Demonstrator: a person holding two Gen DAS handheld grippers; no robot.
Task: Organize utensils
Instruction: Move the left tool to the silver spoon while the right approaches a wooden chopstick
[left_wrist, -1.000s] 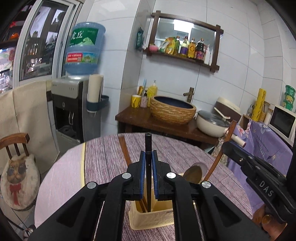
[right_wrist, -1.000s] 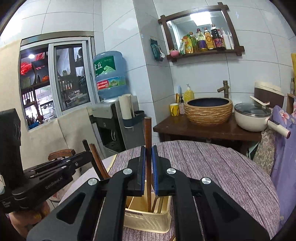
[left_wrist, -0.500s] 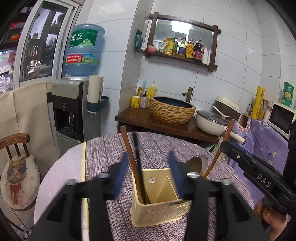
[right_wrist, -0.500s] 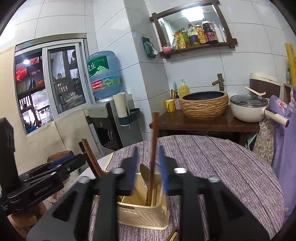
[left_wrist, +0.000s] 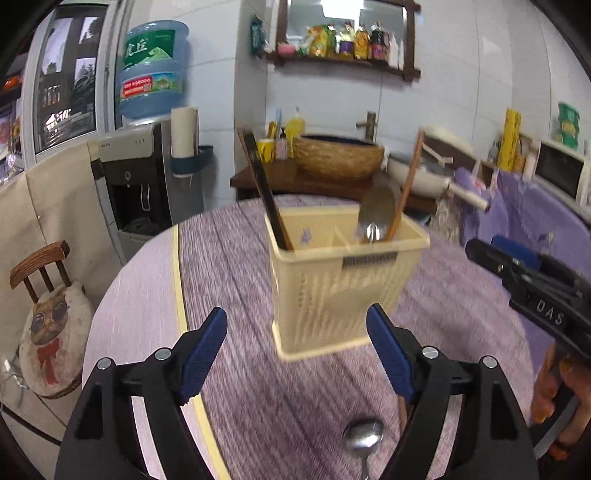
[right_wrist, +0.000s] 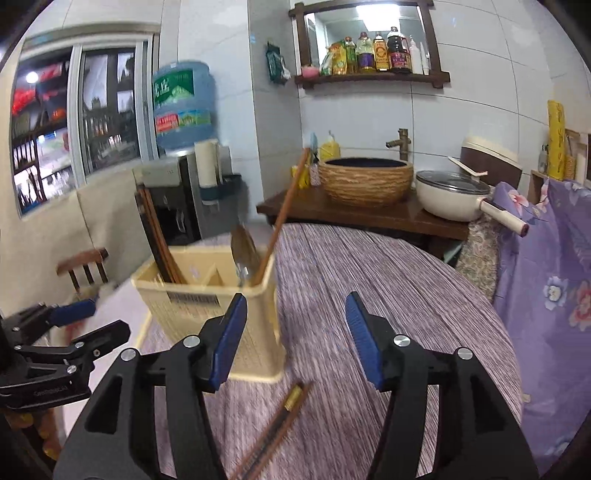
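A cream utensil basket (left_wrist: 343, 280) stands on the purple-clothed round table (left_wrist: 229, 280). Dark chopsticks (left_wrist: 266, 192) lean in its left compartment; a metal spoon (left_wrist: 375, 214) and a brown stick (left_wrist: 406, 184) stand in its right one. My left gripper (left_wrist: 295, 347) is open and empty, just short of the basket. A steel spoon (left_wrist: 362, 441) lies on the cloth below it. In the right wrist view the basket (right_wrist: 207, 295) is at the left, and my right gripper (right_wrist: 293, 332) is open and empty beside it. A pair of chopsticks (right_wrist: 277, 424) lies on the cloth beneath it.
A wooden chair with a cat cushion (left_wrist: 48, 332) stands left of the table. A water dispenser (left_wrist: 147, 177) and a side table with a woven basin (right_wrist: 365, 181) and a white pot (right_wrist: 454, 192) stand behind. Purple floral fabric (right_wrist: 546, 288) hangs at the right.
Both grippers opened and let go of the sticks they held, which now stand in the basket. Both grippers pulled back and lower, away from the basket.
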